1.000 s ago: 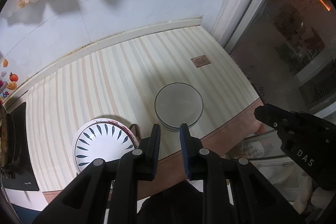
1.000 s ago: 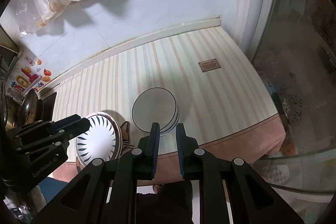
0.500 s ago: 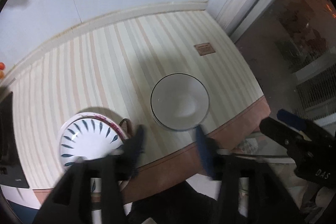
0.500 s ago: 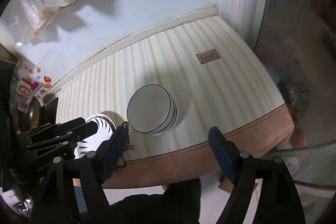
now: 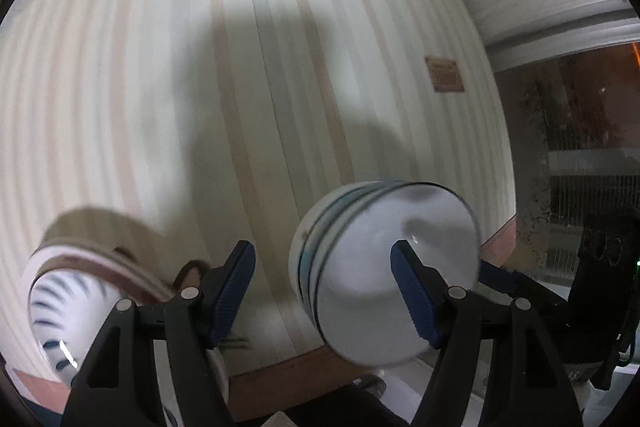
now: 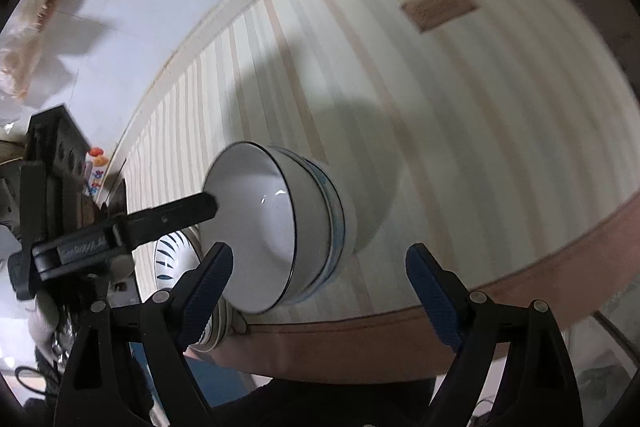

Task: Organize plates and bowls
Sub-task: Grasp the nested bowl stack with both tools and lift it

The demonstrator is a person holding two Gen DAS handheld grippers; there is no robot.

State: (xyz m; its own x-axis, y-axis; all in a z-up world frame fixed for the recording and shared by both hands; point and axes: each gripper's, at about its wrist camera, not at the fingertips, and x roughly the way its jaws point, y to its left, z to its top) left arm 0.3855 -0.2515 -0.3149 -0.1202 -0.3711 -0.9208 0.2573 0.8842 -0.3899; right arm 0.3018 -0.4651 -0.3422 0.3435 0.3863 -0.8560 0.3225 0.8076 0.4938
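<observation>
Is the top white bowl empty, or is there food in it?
Empty. The top bowl shows a bare, glossy white inside in both wrist views, with only a finger of the left gripper reaching over its rim.

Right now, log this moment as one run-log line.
left gripper: opening, one finger inside top bowl | right gripper: opening, nothing pressed | bowl stack: near table edge | patterned plate: beside the stack

Left gripper [image 5: 322, 291] angled down, jaws opening; right gripper [image 6: 320, 291] angled down, wide, jaws opening, nothing gripped.
</observation>
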